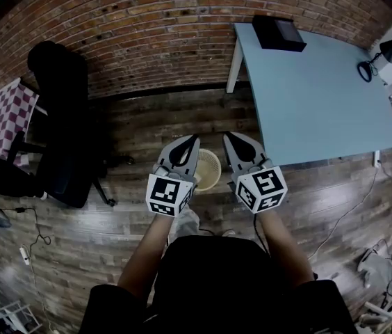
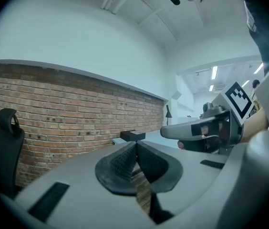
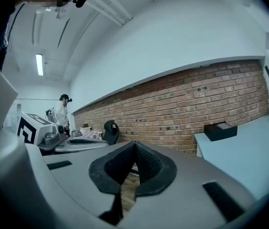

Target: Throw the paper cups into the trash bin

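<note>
A black chair (image 1: 60, 117) stands at the far left by the brick wall (image 1: 168, 26). My left claw (image 1: 194, 139) is pressed shut with nothing in it, held above the wooden floor (image 1: 112, 242). The trash bin (image 1: 215, 167) sits on the floor between my two claws, below their tips. My right claw (image 1: 227, 136), on the bin's other side, is likewise closed and empty. Further right stands the pale blue desk (image 1: 314, 89), with a black box (image 1: 278, 33) at its far corner.
</note>
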Motion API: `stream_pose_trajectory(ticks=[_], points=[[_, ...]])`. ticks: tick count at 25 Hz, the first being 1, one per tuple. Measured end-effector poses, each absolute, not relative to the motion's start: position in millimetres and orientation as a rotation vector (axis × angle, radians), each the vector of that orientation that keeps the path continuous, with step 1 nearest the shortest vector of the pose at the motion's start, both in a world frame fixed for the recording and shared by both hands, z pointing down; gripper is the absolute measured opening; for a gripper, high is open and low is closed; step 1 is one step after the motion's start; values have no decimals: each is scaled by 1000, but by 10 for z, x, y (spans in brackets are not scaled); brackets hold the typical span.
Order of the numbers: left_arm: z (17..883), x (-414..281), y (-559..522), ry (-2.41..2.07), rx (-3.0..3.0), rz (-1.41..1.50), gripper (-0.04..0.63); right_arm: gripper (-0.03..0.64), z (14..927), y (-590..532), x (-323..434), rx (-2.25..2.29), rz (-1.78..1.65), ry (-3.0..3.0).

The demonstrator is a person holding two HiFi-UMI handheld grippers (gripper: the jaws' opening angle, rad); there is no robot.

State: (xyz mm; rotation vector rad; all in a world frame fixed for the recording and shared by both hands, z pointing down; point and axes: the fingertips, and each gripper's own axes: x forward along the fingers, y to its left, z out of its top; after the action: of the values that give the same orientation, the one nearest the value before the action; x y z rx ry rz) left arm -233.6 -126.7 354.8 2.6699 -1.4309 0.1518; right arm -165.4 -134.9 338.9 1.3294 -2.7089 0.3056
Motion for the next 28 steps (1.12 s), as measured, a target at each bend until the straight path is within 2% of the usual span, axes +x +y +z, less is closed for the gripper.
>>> stream_pose_trajectory(ticks=[28], points=[[3225,-1553,-280,-1592,2669,154,9,3,3154,-365,-861,1249,233,-2794]])
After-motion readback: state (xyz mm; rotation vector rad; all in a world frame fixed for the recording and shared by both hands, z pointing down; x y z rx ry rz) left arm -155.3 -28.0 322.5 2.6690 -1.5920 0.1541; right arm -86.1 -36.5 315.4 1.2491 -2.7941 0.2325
